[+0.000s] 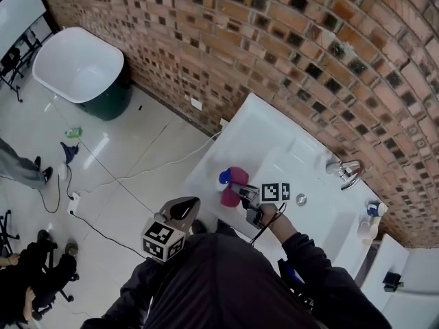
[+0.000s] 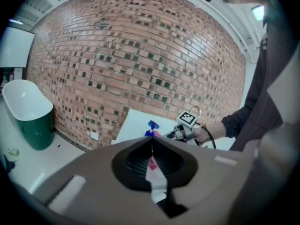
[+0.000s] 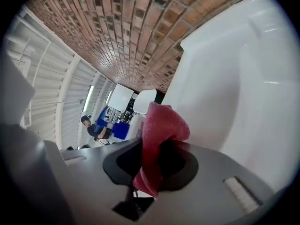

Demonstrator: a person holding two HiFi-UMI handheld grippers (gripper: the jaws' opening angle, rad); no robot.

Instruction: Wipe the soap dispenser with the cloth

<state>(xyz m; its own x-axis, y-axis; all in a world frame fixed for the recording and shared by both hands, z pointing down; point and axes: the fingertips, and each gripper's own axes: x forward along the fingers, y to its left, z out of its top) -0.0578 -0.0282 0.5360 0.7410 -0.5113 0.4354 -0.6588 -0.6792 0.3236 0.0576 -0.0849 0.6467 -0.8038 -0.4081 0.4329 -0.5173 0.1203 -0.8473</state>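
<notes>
Currently, item one: cloth (image 3: 161, 125), pink, bunched, clamped between the closed jaws of the right gripper (image 3: 151, 157), a fold standing up past the tips. Item two: dispenser (image 1: 225, 177), on the left end of the sink (image 1: 274, 132) near its front edge; only the blue pump top shows, the body being covered by the cloth pressed against its side. Item three: left gripper (image 2: 151, 142), jaws together with nothing between them, held off the sink's left front corner, apart from the dispenser and pointing toward it. Item four: faucet (image 1: 346, 172), at the sink's back right, well apart from the work. Step in hand, by judgement: the wipe itself, cloth laid on the dispenser body at or just under the pump. Next move, by judgement: draw the cloth down and around the body with the grip kept firm. The dispenser stands unsupported near the sink's edge, so sideways pressure should stay light, or the idle left gripper should come in to steady it. How much of the surface is already wiped cannot be told.
</notes>
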